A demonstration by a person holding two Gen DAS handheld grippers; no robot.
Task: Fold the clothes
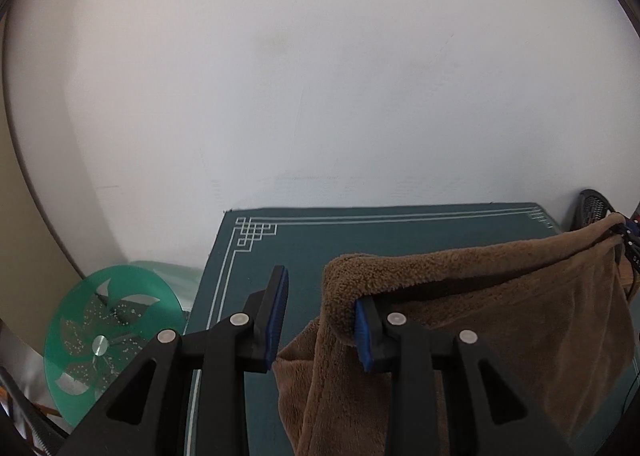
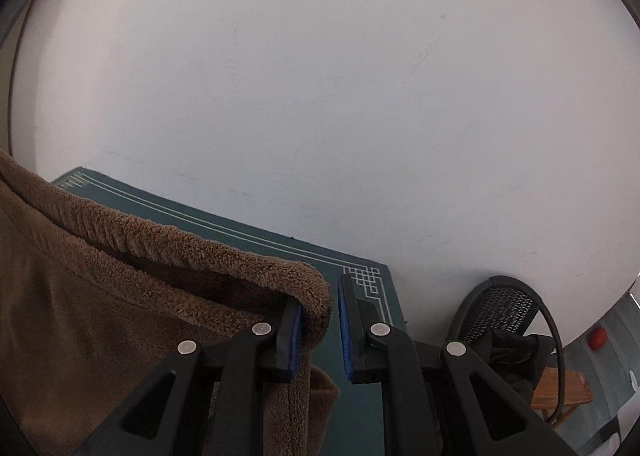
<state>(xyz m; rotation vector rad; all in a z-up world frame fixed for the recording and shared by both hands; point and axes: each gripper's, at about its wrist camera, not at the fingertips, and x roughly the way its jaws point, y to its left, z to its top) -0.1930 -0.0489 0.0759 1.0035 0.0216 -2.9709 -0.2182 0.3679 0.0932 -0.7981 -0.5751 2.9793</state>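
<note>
Brown fleece cloth hangs above the desk, strung betw. both grippers, top edge taut, lower part draping toward the near edge.

Writing: white letters on a black part at the right rim of left wrist view, cut off, not legible. No brand readable.

L gripper: fingers released, clear gap betw. the blue pads; cloth corner is only hooked over its right-hand finger.

R gripper: fingers nearly closed, clenched on the other cloth corner, which wraps over its left-hand finger.

Edges: teal mat w/ white line border and fret corners covers the desk; far edge sits against white wall. Far half of mat bare.

Green disc stands off the left edge. Black mesh chair just past the far right corner, wooden board beside it.
</note>
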